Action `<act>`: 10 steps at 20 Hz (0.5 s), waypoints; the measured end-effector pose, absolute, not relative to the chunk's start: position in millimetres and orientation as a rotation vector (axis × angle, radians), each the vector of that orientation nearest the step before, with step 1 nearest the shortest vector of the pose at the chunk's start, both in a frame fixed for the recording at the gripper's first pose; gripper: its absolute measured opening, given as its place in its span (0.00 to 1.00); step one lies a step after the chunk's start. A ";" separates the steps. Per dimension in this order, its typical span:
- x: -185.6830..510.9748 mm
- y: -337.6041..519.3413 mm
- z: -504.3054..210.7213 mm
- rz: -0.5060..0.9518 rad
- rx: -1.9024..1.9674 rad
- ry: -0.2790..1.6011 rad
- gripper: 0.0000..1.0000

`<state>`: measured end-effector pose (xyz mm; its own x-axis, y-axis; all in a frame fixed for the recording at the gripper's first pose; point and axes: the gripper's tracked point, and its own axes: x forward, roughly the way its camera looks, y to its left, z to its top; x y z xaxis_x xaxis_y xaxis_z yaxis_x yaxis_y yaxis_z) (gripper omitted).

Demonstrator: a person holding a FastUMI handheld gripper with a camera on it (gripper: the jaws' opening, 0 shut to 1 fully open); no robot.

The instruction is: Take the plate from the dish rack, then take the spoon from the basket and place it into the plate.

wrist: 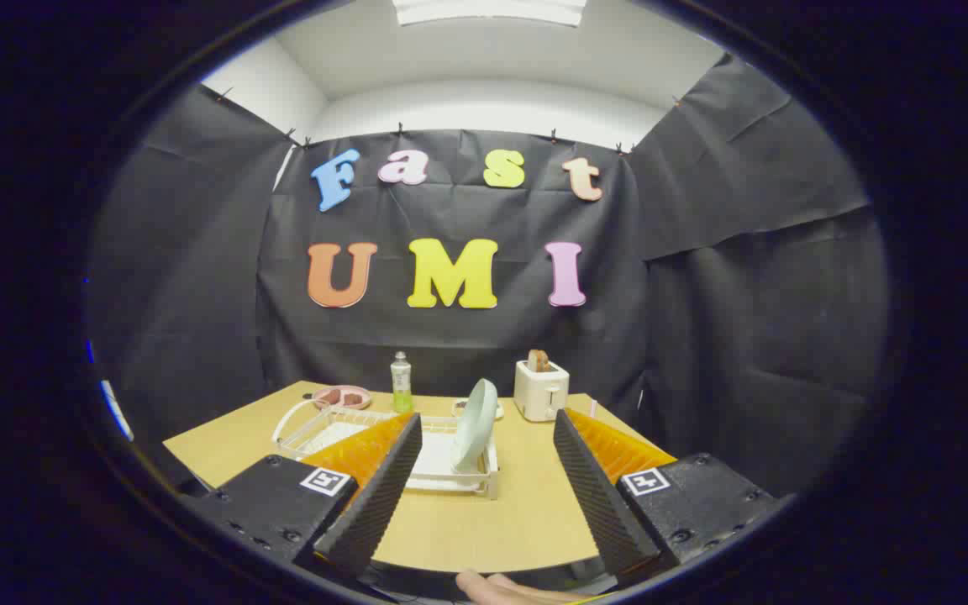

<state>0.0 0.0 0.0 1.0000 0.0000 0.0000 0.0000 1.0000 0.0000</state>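
On a wooden table [467,521], beyond the fingers: white dish rack [417,449], pale plate [476,423] standing on edge at its right end, tilted slightly, rim well above the rack wall. Gripper [484,479] spread wide, holding nothing, both fingers apart over bare tabletop short of the rack; left finger [375,496] overlapping the rack's near left part. Wire basket [312,420] at the rack's far left, contents too small to make out. Behind the rack: green bottle [401,382], upright; pink dish [341,397] near the table's far left edge; white toaster [541,391] with toast in its slot, right of the plate and apart from it. Open tabletop between rack and near edge, and to the right of the plate. Part of a hand [509,588] below the near table edge.
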 end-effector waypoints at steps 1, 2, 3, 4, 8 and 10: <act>-1.5 -3.5 0.5 -0.007 0.004 0.002 1.00; -2.0 -5.8 -1.0 -0.011 0.007 0.009 1.00; -2.8 -7.1 -0.6 -0.010 0.012 0.013 1.00; -3.8 -7.0 0.1 -0.006 0.016 0.012 1.00; -6.9 -8.7 2.5 -0.005 0.011 -0.010 1.00; -8.3 -9.6 2.5 -0.012 0.000 -0.018 1.00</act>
<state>-8.3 -9.6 2.5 0.9998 -0.0116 0.0182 0.0116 0.9999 -0.0003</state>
